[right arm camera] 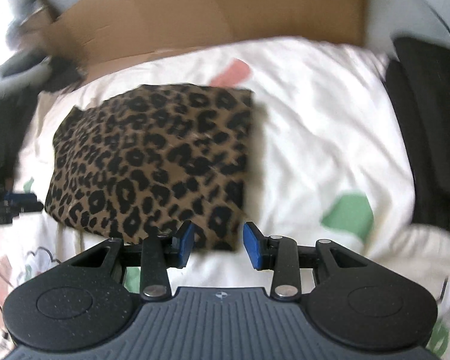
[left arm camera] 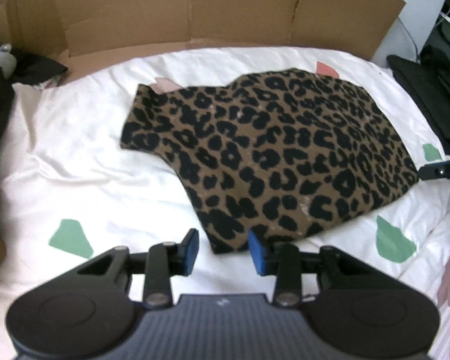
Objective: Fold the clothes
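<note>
Leopard print on a white sheet

The garment (left arm camera: 273, 156) is tan-brown with black leopard spots all over. Under it the sheet (left arm camera: 84, 156) is white, scattered with green patches beside the garment's near edge and pink ones at its far edge. Beyond the garment stands plain brown cardboard (left arm camera: 195, 12). Dark, near-black cloth (right arm camera: 429, 138) lies to the right of the garment. The left gripper (left arm camera: 223, 250) and right gripper (right arm camera: 217, 244) are black with blue pads and grey ribbed bodies.
</note>
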Action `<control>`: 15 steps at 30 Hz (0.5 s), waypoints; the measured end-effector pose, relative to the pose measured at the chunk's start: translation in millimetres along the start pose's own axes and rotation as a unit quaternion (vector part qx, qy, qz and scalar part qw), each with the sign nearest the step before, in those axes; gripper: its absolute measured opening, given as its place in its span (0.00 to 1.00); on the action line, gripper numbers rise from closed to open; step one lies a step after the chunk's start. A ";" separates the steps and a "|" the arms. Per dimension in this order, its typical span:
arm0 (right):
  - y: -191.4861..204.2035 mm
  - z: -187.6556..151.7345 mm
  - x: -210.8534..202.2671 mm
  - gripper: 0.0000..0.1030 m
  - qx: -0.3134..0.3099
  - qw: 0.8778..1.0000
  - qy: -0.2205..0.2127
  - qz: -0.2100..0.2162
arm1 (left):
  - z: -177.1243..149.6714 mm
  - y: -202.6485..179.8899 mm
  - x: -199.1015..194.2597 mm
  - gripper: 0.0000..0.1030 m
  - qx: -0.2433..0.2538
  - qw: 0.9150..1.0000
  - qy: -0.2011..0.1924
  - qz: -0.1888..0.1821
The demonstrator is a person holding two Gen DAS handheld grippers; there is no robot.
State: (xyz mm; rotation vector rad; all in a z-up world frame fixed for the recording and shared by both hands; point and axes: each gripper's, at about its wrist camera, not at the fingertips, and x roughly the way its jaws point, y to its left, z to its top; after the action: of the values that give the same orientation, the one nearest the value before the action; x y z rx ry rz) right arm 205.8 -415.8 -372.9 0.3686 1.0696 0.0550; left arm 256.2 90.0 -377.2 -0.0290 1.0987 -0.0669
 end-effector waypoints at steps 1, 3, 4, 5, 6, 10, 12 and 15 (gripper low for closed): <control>-4.5 -1.9 3.2 0.42 0.018 1.000 0.006 0.008 | -0.6 -0.6 1.6 0.38 -0.001 1.000 0.001 -0.002; -13.1 -5.5 9.0 0.42 0.056 0.998 0.017 0.029 | -1.0 0.9 4.9 0.38 -0.010 1.000 0.004 -0.008; -16.7 -7.0 11.1 0.42 0.077 0.996 0.020 0.041 | -0.9 2.5 6.6 0.38 -0.015 1.000 0.005 -0.009; -20.2 -8.5 13.2 0.42 0.097 0.994 0.022 0.052 | -0.6 4.5 8.4 0.38 -0.020 1.000 0.006 -0.009; -23.7 -10.1 15.3 0.41 0.118 0.991 0.024 0.064 | 0.3 6.6 9.6 0.38 -0.025 1.000 0.008 -0.008; -40.7 -17.3 30.3 0.41 0.192 0.975 0.039 0.101 | 4.7 13.5 13.6 0.38 -0.044 0.999 0.015 -0.012; -48.0 -20.9 32.6 0.41 0.224 0.967 0.039 0.116 | 4.9 13.2 16.1 0.38 -0.045 0.999 0.019 -0.012; -58.6 -24.4 33.7 0.39 0.273 0.951 0.038 0.137 | 4.3 12.8 19.5 0.37 -0.046 0.999 0.025 -0.010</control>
State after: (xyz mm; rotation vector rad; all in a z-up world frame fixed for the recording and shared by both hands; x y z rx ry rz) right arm 193.3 -456.8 -430.6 1.0232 1.0935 0.0186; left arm 269.3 101.4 -393.3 -0.1211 1.1516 -0.0351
